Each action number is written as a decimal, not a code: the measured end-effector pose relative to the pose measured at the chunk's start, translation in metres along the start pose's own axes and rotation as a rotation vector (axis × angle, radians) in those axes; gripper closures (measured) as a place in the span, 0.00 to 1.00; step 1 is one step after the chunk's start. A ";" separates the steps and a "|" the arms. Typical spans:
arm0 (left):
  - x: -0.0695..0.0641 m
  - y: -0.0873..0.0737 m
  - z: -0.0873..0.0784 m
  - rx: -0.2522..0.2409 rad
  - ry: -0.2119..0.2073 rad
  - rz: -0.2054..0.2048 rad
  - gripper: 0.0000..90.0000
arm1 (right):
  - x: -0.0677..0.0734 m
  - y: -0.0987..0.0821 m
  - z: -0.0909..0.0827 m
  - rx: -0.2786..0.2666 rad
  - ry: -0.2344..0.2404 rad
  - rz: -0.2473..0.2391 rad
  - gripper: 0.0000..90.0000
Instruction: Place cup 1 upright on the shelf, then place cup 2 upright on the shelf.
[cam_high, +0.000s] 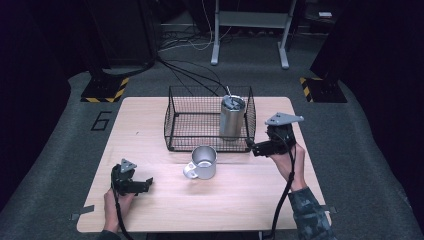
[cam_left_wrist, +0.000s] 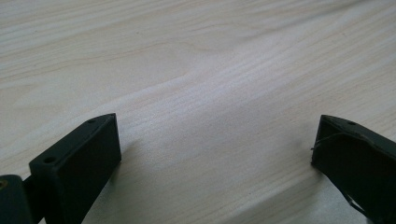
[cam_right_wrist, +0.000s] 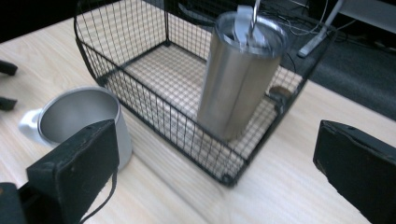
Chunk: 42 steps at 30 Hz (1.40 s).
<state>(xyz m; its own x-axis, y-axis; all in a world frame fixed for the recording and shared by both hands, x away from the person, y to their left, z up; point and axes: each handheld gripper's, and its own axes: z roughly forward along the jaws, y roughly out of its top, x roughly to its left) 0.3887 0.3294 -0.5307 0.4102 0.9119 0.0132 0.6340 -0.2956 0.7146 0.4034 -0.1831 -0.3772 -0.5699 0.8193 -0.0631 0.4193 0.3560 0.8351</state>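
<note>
A black wire basket (cam_high: 175, 125) stands at the back middle of the wooden table (cam_high: 240, 195). Inside it, at its right end, a tall steel tumbler (cam_high: 232, 117) with a lid and straw stands upright. A steel mug (cam_high: 203, 162) with a handle sits on the table just in front of the basket. My right gripper (cam_high: 251, 146) hovers by the basket's front right corner, open and holding nothing; its view looks at the tumbler (cam_right_wrist: 238, 79), the basket (cam_right_wrist: 154, 107) and the mug (cam_right_wrist: 79, 116). My left gripper (cam_high: 148, 184) rests open near the front left, over bare wood (cam_left_wrist: 196, 60).
Beyond the table lie a grey floor, cables, a desk frame (cam_high: 250, 30) and yellow-black striped stand bases (cam_high: 106, 90). Bare wood stretches across the front of the table between the two hands.
</note>
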 end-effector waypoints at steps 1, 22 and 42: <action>0.000 0.000 0.000 0.000 0.000 0.000 0.01 | 0.000 0.000 0.000 0.000 0.000 0.000 0.00; -0.002 -0.001 0.001 -0.015 0.007 -0.018 0.01 | -0.011 -0.101 0.016 0.098 -0.015 0.135 0.00; -0.023 0.011 -0.009 -0.030 -0.136 0.032 0.00 | -0.022 -0.153 0.041 0.172 -0.039 0.177 0.00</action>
<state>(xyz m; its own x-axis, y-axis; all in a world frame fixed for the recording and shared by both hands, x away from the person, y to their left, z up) 0.3803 0.3077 -0.5167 0.5164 0.8544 -0.0576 0.6002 -0.3132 0.7360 0.3806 -0.2367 -0.5258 -0.4505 0.8912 0.0522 0.6264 0.2739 0.7298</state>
